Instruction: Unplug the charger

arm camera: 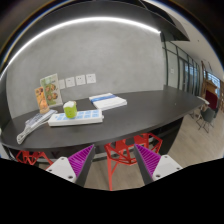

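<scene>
A long white power strip (80, 117) lies on the dark table (140, 112), far beyond my fingers. A green object (70, 107) stands on or right behind its left part; I cannot tell whether it is a charger. A white cable or lead (36, 122) lies at the strip's left end. My gripper (112, 168) is open and empty, its purple pads (80, 160) spread wide and held low in front of the table's near edge, well short of the strip.
A flat stack of white and blue books (108, 100) lies right of the strip. A colourful card (47, 93) stands behind it by the wall. Red chairs (122, 150) are tucked under the table's near edge. Glass partitions (185, 70) stand at the right.
</scene>
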The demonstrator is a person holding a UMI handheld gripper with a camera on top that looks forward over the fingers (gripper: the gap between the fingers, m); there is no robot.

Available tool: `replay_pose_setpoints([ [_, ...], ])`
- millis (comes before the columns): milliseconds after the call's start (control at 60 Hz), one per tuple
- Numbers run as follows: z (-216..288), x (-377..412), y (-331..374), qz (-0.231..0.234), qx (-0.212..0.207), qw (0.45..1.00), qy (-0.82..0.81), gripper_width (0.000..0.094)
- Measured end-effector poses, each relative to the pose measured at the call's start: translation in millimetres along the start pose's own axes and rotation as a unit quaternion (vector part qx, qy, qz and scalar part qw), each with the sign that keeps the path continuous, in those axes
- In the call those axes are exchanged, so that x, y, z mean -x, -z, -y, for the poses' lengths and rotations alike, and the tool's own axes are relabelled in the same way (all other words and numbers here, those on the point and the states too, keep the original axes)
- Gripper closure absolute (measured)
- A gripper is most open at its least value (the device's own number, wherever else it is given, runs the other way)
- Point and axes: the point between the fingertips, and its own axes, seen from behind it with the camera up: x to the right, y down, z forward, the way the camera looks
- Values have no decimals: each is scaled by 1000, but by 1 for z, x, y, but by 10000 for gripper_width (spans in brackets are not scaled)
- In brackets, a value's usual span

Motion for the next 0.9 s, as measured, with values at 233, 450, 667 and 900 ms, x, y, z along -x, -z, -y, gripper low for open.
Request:
replay_pose_setpoints([
  [233, 9, 24, -4, 38, -12, 998, 43, 130],
  [450, 28, 98, -43, 145, -32, 986, 78, 132],
  [667, 62, 186, -108, 204, -58, 974, 82, 133],
  [900, 100, 236, -216, 159, -95, 980, 75, 132],
])
